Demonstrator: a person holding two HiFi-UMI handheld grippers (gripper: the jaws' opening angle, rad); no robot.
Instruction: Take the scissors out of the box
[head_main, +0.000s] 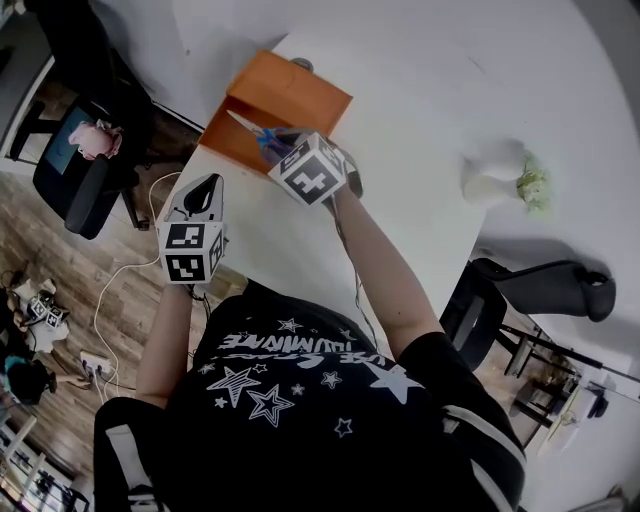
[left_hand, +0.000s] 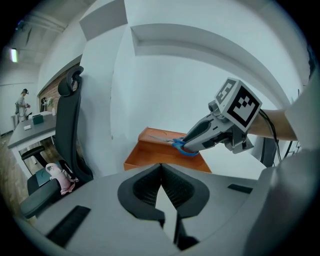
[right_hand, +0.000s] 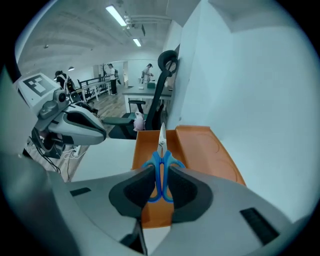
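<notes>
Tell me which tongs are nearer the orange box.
Right. The right tongs grip the scissors over the box; the left tongs, shut and empty, hang off to its side, apart from it.

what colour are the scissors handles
Blue. The scissors show best in the right gripper view, gripped by the handles above the orange box.
</notes>
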